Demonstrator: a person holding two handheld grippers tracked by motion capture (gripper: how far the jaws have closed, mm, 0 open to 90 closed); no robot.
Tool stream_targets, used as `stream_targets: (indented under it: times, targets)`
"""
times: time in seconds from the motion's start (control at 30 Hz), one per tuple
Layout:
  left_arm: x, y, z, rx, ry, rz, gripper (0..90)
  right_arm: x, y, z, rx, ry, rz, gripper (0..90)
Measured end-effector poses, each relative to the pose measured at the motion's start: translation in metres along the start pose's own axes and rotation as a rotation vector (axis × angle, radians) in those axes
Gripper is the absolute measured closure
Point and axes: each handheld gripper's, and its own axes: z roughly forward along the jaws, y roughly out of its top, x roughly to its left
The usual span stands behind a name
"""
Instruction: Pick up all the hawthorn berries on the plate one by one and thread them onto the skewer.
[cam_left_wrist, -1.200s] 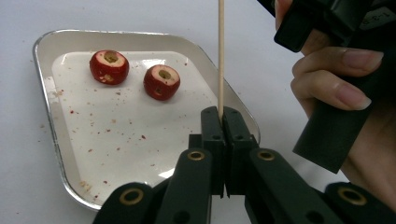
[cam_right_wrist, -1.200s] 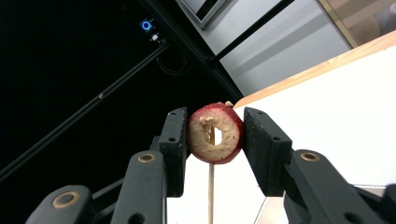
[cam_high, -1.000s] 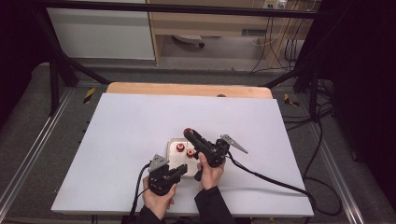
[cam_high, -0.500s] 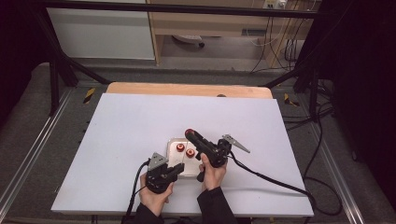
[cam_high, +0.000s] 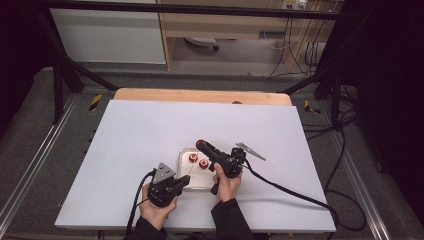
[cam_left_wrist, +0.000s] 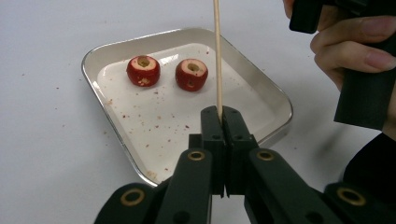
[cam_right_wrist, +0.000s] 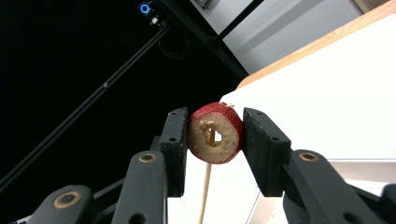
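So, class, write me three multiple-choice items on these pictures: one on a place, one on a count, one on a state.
1. Where do the loose cored red fruits lie?
A. In the white tray
B. On the bare tabletop
C. On the wooden board

2. How many cored red fruits lie in the tray?
A. One
B. Two
C. Four

3. What is the left gripper doing?
A. Standing wide open
B. Clamping a fruit
C. Pinching a thin wooden skewer

Key:
1 A: the cored red fruits rest inside the white tray.
2 B: the left gripper view shows two, side by side.
3 C: the left gripper has its jaws shut on the wooden skewer, while the right gripper holds another cored fruit slice with the skewer visible below it.
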Motion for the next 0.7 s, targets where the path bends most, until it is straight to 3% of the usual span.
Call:
stream_targets:
  times: [0.27,0.33,0.4,0.43,0.5,0.6,0.7]
  targets:
    - [0.002,0.0,-0.006,0.007,-0.005,0.008,89.0,-0.003,-0.002,0.003,0.008,0.014,0.028,62.4]
    - [0.003,0.0,-0.006,0.017,0.01,0.029,89.0,-0.003,-0.002,0.004,0.017,0.015,0.037,62.4]
    - [0.005,0.0,-0.007,0.038,-0.003,0.011,89.1,-0.003,-0.003,0.005,0.017,0.007,0.036,62.4]
    - [0.006,-0.003,-0.008,0.048,0.003,0.021,89.1,-0.004,-0.003,0.004,-0.016,-0.012,0.022,62.5]
    - [0.009,-0.009,-0.01,0.026,-0.014,-0.006,89.1,-0.005,0.004,0.003,-0.047,-0.009,0.042,62.4]
    - [0.014,-0.003,-0.012,0.005,-0.023,-0.027,89.0,-0.003,0.008,0.004,-0.012,-0.014,0.013,62.4]
    - [0.009,0.002,-0.012,0.011,-0.021,0.011,89.0,-0.003,0.004,0.003,0.001,-0.008,-0.003,62.3]
